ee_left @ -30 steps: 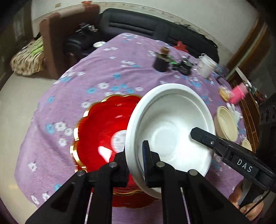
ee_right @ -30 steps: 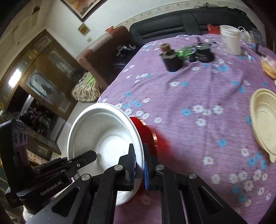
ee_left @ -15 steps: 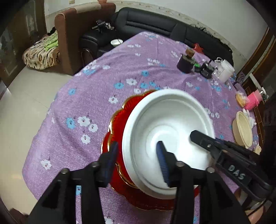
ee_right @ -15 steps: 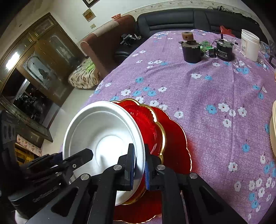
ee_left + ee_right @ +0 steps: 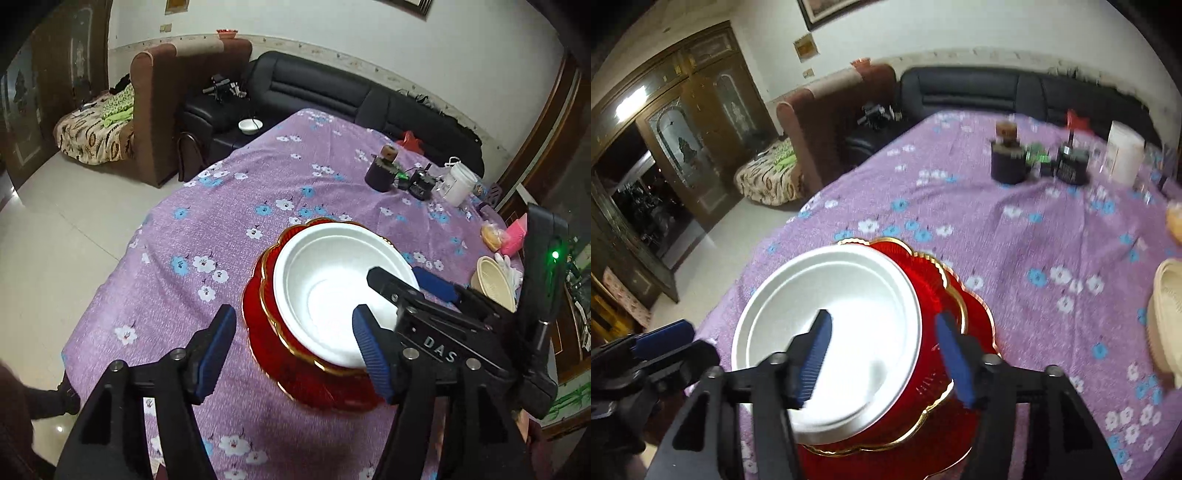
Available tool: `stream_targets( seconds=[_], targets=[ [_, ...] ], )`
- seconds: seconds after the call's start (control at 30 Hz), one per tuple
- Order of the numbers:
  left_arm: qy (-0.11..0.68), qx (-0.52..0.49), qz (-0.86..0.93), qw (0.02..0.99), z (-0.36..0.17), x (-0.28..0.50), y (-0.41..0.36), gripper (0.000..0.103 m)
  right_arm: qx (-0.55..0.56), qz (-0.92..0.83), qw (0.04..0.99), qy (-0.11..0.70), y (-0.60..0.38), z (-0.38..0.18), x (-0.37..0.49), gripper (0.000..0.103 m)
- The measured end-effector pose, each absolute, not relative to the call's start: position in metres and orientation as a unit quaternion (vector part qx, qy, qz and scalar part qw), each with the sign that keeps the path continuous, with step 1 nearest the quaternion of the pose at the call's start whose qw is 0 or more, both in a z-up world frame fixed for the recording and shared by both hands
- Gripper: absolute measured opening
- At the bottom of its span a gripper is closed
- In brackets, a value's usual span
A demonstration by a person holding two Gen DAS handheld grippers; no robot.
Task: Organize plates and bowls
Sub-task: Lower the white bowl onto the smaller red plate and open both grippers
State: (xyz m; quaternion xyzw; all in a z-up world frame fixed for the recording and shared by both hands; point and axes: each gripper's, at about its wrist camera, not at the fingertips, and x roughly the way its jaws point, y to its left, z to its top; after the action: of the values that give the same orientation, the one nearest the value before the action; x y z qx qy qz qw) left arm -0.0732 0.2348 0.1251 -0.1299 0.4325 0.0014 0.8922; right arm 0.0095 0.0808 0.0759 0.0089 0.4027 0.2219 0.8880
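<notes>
A white bowl [image 5: 332, 280] rests in a stack of red plates with gold scalloped rims [image 5: 291, 373] on the purple flowered tablecloth. The bowl [image 5: 831, 332] and the red plates [image 5: 945, 295] also show in the right wrist view. My left gripper [image 5: 295, 347] is open and empty, above the stack's near left edge. My right gripper [image 5: 882, 354] is open and empty, its jaws spread over the bowl's right rim. The right gripper [image 5: 417, 291] shows in the left wrist view, over the bowl's right side.
A cream bowl [image 5: 493, 282] sits at the right of the table. A dark jar [image 5: 380, 173], a black box [image 5: 421, 186] and a white tub [image 5: 458, 184] stand at the far side. A black sofa [image 5: 332, 96] and brown armchair [image 5: 155, 110] lie beyond.
Both grippers opened and let go of the white bowl, which now sits flat on the red plates. Both grippers pulled back and up.
</notes>
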Motion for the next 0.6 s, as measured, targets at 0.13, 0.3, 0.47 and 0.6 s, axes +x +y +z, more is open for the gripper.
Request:
stream_targets(
  seconds=[0.13, 0.3, 0.47, 0.6],
  targets=[
    [0.416, -0.132, 0.004, 0.9, 0.131, -0.09, 0.232, 0.068, -0.009, 0.208, 0.904, 0.374, 0.081, 0.086, -0.001, 0.07],
    [0.392, -0.112, 0.019, 0.913, 0.135, -0.106, 0.224, 0.072, 0.018, 0.195, 0.913, 0.358, 0.061, 0.096, -0.015, 0.074],
    [0.382, -0.096, 0.04, 0.918, 0.126, -0.117, 0.212, 0.075, 0.057, 0.179, 0.917, 0.352, 0.027, 0.096, -0.037, 0.077],
    [0.397, -0.075, 0.032, 0.914, 0.115, -0.116, 0.194, 0.075, 0.085, 0.164, 0.914, 0.361, -0.001, 0.085, -0.05, 0.078]
  ],
)
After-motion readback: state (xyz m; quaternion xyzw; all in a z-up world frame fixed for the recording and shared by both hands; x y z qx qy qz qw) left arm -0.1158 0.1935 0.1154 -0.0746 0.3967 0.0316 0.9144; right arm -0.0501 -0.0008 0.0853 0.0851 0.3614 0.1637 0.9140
